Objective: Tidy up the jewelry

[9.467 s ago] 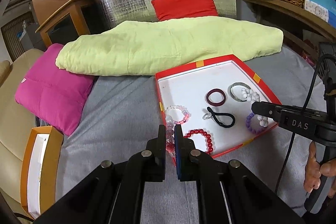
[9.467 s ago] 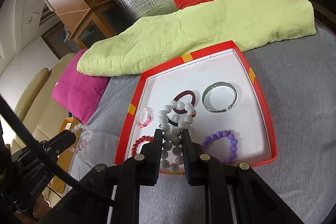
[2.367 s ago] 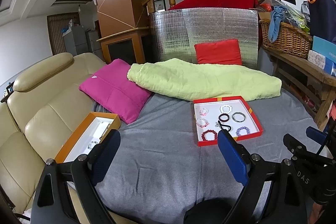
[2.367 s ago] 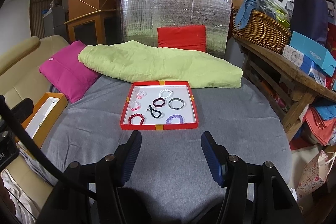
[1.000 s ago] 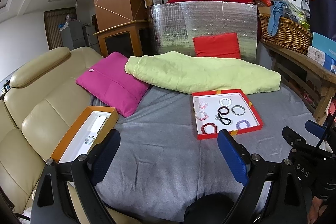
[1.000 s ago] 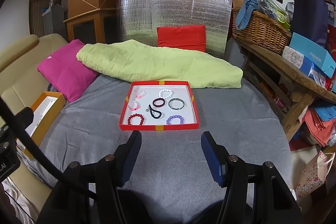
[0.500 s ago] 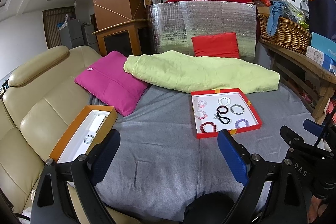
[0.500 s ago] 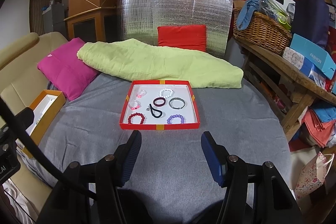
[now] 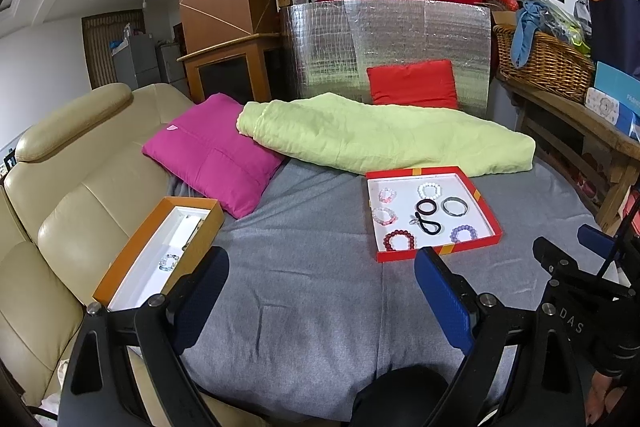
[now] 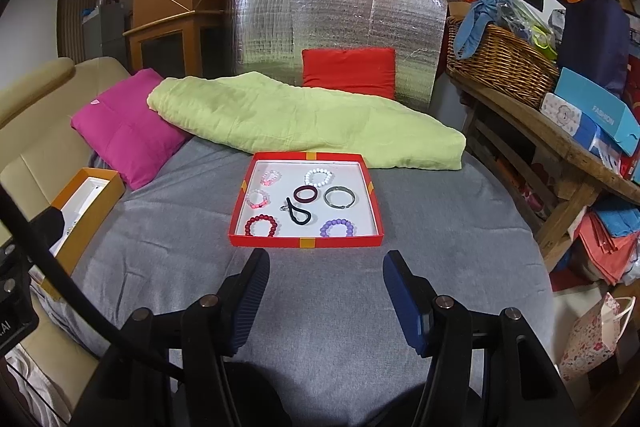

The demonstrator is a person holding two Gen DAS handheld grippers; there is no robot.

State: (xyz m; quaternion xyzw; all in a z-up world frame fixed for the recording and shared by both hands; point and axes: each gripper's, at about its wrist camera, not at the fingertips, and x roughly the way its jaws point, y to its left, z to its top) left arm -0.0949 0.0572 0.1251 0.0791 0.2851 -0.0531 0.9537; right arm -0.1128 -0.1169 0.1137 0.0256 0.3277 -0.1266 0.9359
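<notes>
Hovering above the grey cloth surface (image 10: 320, 307), the left gripper (image 9: 320, 291) and the right gripper (image 10: 325, 291) both have their jaws spread wide and hold nothing. Ahead of them lies the red tray (image 10: 306, 242) with bracelets inside: a dark red bead bracelet (image 10: 261, 225), a purple bead bracelet (image 10: 337, 227), a white bead bracelet (image 10: 319, 177), a metal bangle (image 10: 339, 197) and a black hair tie (image 10: 298, 213). Well apart, at the left edge, the orange box (image 9: 132, 255) contains one pale bead bracelet (image 9: 169, 261).
</notes>
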